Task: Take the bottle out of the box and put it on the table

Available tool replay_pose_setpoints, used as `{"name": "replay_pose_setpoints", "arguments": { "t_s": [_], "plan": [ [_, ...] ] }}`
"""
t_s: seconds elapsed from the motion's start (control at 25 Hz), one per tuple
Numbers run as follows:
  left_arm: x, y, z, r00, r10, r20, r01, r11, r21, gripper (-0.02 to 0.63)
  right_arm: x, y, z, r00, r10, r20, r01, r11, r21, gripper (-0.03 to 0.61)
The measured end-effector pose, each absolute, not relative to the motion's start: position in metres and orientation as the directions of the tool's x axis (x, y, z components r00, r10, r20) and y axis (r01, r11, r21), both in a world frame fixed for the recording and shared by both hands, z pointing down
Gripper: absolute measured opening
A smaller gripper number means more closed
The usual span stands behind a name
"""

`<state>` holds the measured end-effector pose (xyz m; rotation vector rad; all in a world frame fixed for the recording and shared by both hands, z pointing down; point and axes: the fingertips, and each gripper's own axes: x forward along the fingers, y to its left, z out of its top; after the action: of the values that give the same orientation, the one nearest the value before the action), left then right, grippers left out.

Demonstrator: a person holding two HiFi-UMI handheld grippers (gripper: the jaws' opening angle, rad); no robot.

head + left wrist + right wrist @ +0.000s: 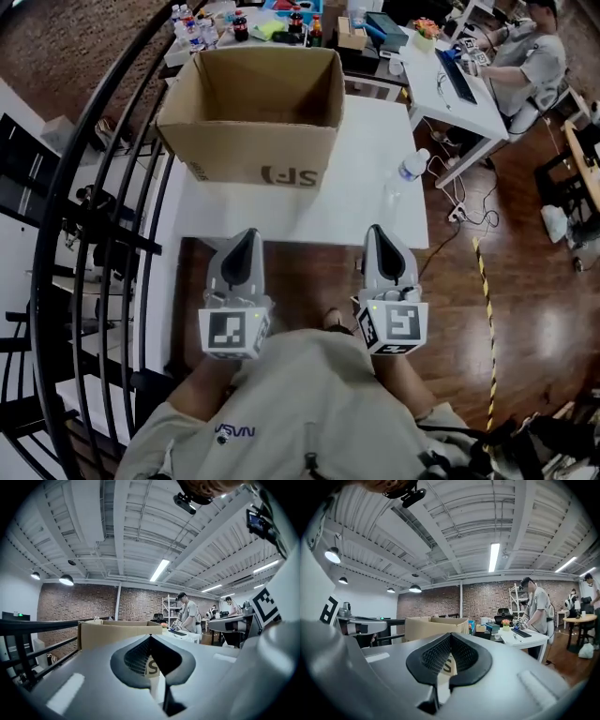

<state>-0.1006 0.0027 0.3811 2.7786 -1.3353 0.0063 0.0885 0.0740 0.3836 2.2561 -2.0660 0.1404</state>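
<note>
The left gripper (246, 234) and the right gripper (378, 230) are held close to the body, each with its fingers pressed together on nothing, tips just reaching the near edge of the white surface (347, 211). Ahead lies a bare strip of surface, then the open cardboard box (253, 155) toward the far left; what shows of its inside is plain cardboard. The bottle (409, 172) is out of the box, on the surface at its right edge, near the box's right corner. A black railing (56, 244) bounds the left, and wooden floor (525, 281) opens on the right. Only the head view shows the bottle. The gripper views show the box's front wall, a brick wall (487, 604) and a person (536, 606) standing at a desk beyond.
</note>
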Motion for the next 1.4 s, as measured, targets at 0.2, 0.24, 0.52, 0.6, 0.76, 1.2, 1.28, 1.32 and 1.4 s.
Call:
{"name": "replay_pose_setpoints", "arguments": {
  "t_s": [0.2, 0.24, 0.52, 0.6, 0.76, 1.2, 1.28, 1.32, 1.4],
  "plan": [
    [-0.095, 0.016, 0.396, 0.604, -0.794, 0.067, -0.797, -0.599, 0.077, 0.0, 0.093, 0.076, 0.386, 0.038, -0.991, 0.125, -0.999, -0.039, -0.006, 0.0],
    [-0.092, 0.02, 0.399, 0.603, -0.794, 0.075, -0.797, -0.599, 0.076, 0.0, 0.096, 0.078, 0.391, 0.034, -0.992, 0.125, -0.999, -0.035, -0.012, 0.0],
    [-0.074, 0.036, 0.404, 0.592, -0.801, 0.089, -0.806, -0.587, 0.082, 0.0, 0.12, 0.093, 0.385, 0.053, -0.992, 0.113, -0.998, -0.054, -0.012, 0.0],
    [-0.069, 0.038, 0.402, 0.593, -0.801, 0.084, -0.805, -0.589, 0.073, 0.0, 0.125, 0.096, 0.393, 0.05, -0.992, 0.119, -0.998, -0.053, -0.024, 0.0],
    [-0.063, 0.043, 0.405, 0.6, -0.795, 0.089, -0.8, -0.596, 0.071, 0.0, 0.132, 0.1, 0.407, 0.062, -0.991, 0.121, -0.998, -0.064, -0.018, 0.0],
    [-0.06, 0.042, 0.408, 0.61, -0.788, 0.083, -0.792, -0.606, 0.074, 0.0, 0.127, 0.099, 0.397, 0.066, -0.99, 0.128, -0.997, -0.069, -0.021, 0.0],
    [-0.059, 0.043, 0.409, 0.615, -0.784, 0.086, -0.789, -0.61, 0.077, 0.0, 0.126, 0.099, 0.394, 0.068, -0.989, 0.13, -0.997, -0.07, -0.017, 0.0],
    [-0.058, 0.043, 0.409, 0.618, -0.781, 0.087, -0.786, -0.613, 0.077, 0.0, 0.126, 0.098, 0.392, 0.068, -0.989, 0.13, -0.997, -0.071, -0.015, 0.0],
    [-0.058, 0.042, 0.409, 0.623, -0.778, 0.083, -0.783, -0.618, 0.075, 0.0, 0.125, 0.097, 0.393, 0.07, -0.989, 0.132, -0.997, -0.072, -0.014, 0.0]
  ]
}}
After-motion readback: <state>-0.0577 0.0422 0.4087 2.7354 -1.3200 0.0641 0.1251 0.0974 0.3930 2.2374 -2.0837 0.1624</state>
